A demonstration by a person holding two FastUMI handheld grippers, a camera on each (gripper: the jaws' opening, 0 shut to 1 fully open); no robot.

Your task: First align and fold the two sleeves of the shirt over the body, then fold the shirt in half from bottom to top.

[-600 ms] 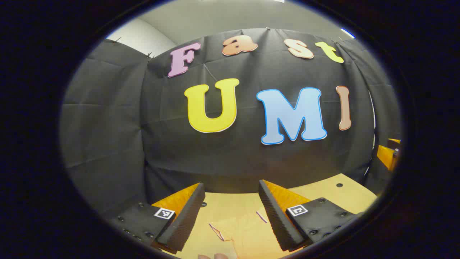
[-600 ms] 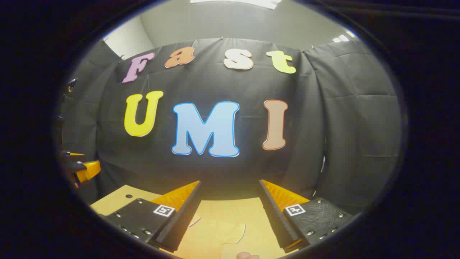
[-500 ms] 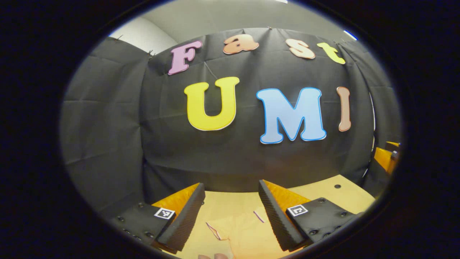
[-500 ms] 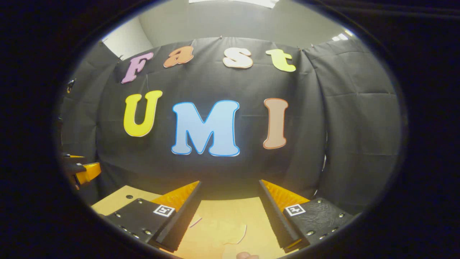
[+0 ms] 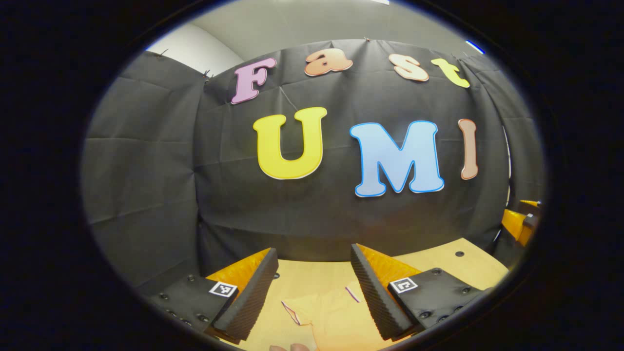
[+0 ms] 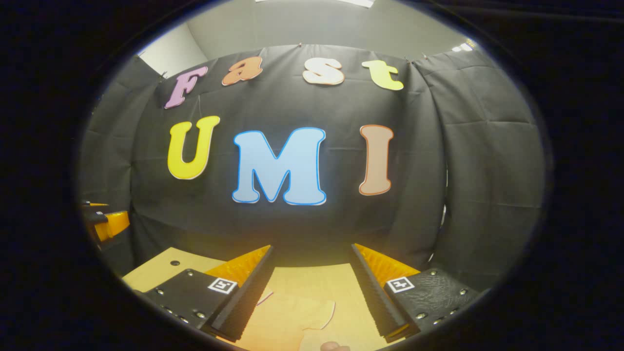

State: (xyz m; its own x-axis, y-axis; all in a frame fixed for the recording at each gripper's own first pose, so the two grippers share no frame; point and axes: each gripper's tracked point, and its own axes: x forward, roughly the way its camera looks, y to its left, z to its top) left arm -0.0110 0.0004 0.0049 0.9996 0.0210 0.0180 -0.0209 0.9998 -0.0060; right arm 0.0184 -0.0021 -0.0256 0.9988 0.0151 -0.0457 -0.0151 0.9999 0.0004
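Observation:
A pale yellow shirt point(image 5: 334, 314) with thin purple hems lies flat on the light wooden table point(image 5: 438, 261), below and between the fingers of my left gripper point(image 5: 313, 253). That gripper hangs above the cloth, open, with nothing in it. In the right gripper view the same shirt point(image 6: 292, 317) lies under my right gripper point(image 6: 312, 249), which is also open and holds nothing. A curved sleeve hem point(image 6: 331, 312) shows between its fingers. Most of the shirt is hidden below both views.
The right gripper point(image 5: 519, 224) shows at the right edge of the left gripper view, and the left gripper point(image 6: 105, 224) at the left edge of the right gripper view. The table point(image 6: 156, 265) ends at the black cloth wall. A person's fingertip point(image 5: 292, 347) shows at the bottom.
The right gripper view has tipped down a little, so the wall has slid up and more of the shirt shows. The left gripper has barely shifted. Both stay open.

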